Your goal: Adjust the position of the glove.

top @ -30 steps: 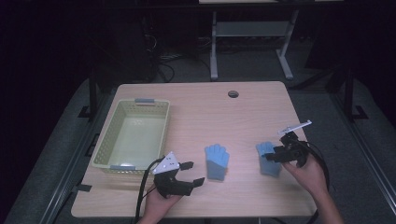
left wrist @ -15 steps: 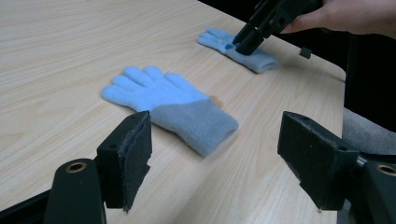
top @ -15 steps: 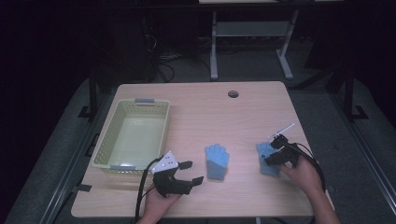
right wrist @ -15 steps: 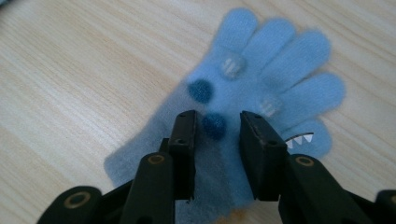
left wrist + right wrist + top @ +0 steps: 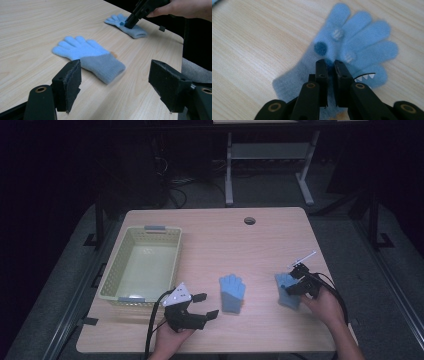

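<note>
Bare wood of the table [image 5: 240, 245] is left open across the far half, broken only by a small round hole [image 5: 249, 220]. The left side is taken up by a yellow basket [image 5: 112, 270]. Near the front, a free strip is left between the two blue gloves, the middle glove [image 5: 232, 292] and the right glove [image 5: 287, 289], which lie flat.

High view looks down across the table [image 5: 260, 240]; both tool views sit close, sharing the right glove [image 5: 342, 50]
</note>
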Tool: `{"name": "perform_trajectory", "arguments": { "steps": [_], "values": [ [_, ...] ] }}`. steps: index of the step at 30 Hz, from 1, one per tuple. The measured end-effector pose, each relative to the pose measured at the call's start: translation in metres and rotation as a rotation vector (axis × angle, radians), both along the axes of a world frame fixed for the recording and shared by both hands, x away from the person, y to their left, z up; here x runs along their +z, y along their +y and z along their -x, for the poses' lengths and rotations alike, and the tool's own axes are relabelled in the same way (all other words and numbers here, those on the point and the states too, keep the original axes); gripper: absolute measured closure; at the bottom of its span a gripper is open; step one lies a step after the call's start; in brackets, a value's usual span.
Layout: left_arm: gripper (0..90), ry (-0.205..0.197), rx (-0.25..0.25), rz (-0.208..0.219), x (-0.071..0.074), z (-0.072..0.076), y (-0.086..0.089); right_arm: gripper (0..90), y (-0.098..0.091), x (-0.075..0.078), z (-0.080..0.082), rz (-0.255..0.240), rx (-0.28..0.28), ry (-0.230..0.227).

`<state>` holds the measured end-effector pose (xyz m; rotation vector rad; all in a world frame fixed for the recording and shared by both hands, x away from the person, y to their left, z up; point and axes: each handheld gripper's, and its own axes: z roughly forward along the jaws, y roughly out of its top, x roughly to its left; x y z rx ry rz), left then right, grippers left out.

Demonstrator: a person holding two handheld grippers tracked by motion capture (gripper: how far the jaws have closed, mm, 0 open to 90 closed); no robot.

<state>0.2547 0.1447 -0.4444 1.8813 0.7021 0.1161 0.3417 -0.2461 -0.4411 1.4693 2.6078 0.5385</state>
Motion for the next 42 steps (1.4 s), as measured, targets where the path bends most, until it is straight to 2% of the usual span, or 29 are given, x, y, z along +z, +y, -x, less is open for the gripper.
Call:
{"name": "perform_trajectory", "arguments": {
  "steps": [5, 7, 13, 15, 20, 22, 29, 34, 42],
  "values": [
    [26.0, 0.013, 0.004, 0.007, 0.000, -0.001, 0.000, 84.0, -0.001, 0.002, 0.001, -0.008, -0.008, -0.013],
    [25.9, 0.037, -0.006, 0.033, 0.001, -0.002, 0.001, 84.1, -0.003, 0.006, 0.003, -0.024, -0.013, -0.021],
    [26.0, 0.028, -0.005, 0.029, 0.001, 0.000, 0.001, 84.1, -0.004, 0.022, 0.008, -0.020, -0.006, -0.058],
    [26.0, 0.029, -0.004, 0.023, 0.001, 0.000, 0.001, 84.1, -0.002, 0.033, 0.009, -0.034, -0.002, -0.076],
    [26.0, 0.016, -0.001, 0.017, 0.003, 0.001, 0.001, 84.1, 0.006, 0.048, 0.012, -0.032, 0.034, -0.107],
    [26.0, 0.018, 0.000, 0.015, 0.002, 0.001, 0.001, 84.0, 0.015, 0.057, 0.014, -0.027, 0.057, -0.123],
    [26.0, 0.011, 0.005, 0.012, 0.002, 0.001, 0.002, 84.0, 0.035, 0.074, 0.017, -0.036, 0.117, -0.169],
    [26.0, 0.018, 0.007, 0.012, 0.001, 0.001, 0.002, 84.0, 0.053, 0.083, 0.017, -0.030, 0.161, -0.175],
    [26.0, 0.007, 0.008, 0.010, 0.002, 0.001, 0.002, 83.9, 0.077, 0.089, 0.013, -0.036, 0.210, -0.169]
  ]
}}
